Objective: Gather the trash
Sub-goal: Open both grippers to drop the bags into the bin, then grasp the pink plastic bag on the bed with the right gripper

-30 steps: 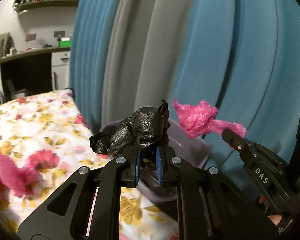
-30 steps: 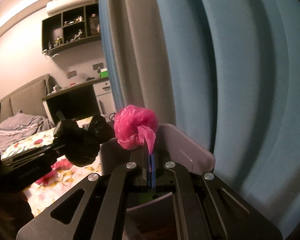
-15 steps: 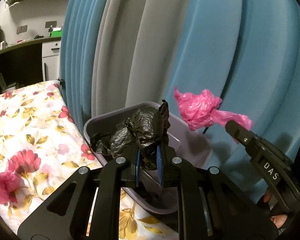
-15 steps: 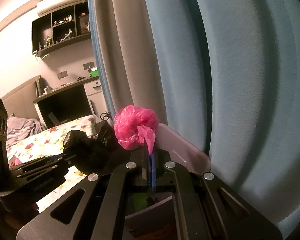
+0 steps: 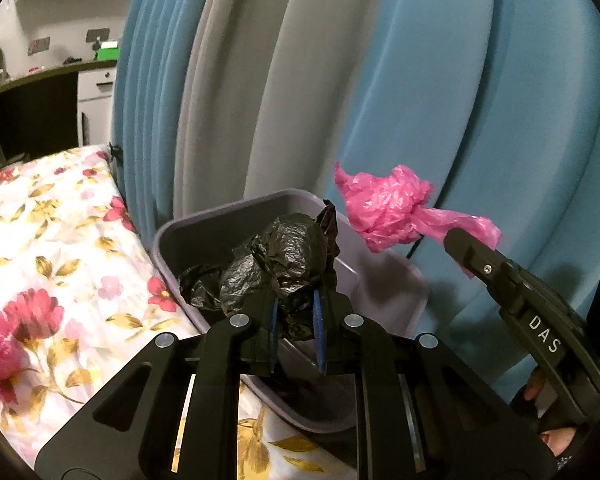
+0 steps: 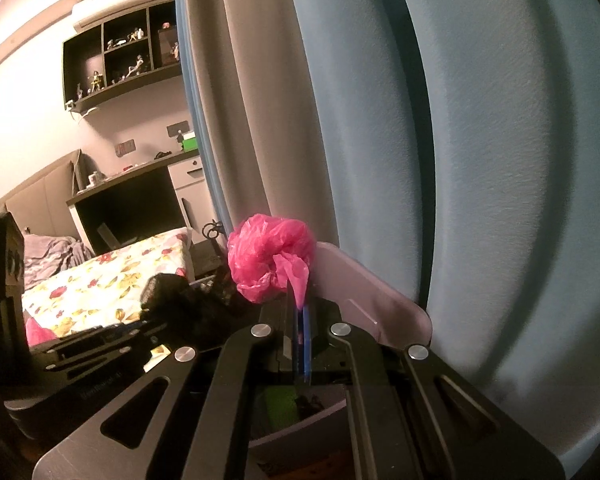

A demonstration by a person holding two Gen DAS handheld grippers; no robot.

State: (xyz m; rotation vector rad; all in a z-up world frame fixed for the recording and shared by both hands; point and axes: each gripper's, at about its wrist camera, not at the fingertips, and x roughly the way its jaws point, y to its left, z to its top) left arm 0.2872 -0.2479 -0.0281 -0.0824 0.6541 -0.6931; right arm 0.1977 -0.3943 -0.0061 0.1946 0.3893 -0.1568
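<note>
My left gripper (image 5: pixel 296 304) has a crumpled black plastic bag (image 5: pixel 288 256) between its blue pads, which still touch it as the jaws are opening. The bag hangs over the open grey bin (image 5: pixel 220 216) that stands against the curtain. My right gripper (image 6: pixel 300 308) is shut on the tail of a crumpled pink plastic bag (image 6: pixel 268 256), held just above the bin's far wall (image 6: pixel 360 292). In the left wrist view the pink bag (image 5: pixel 384 212) and the right gripper (image 5: pixel 456 240) are to the right of the bin. The black bag (image 6: pixel 172 292) also shows in the right wrist view.
A bed with a floral sheet (image 5: pixel 60 240) lies left of the bin. Blue and grey curtain folds (image 5: pixel 420 80) rise right behind it. Another pink scrap (image 6: pixel 38 330) lies on the bed. A dark desk (image 6: pixel 132 188) and wall shelves stand far back.
My left gripper has carried the black bag forward and down, from beside the bin to over its opening. The right gripper and the pink bag have stayed in place.
</note>
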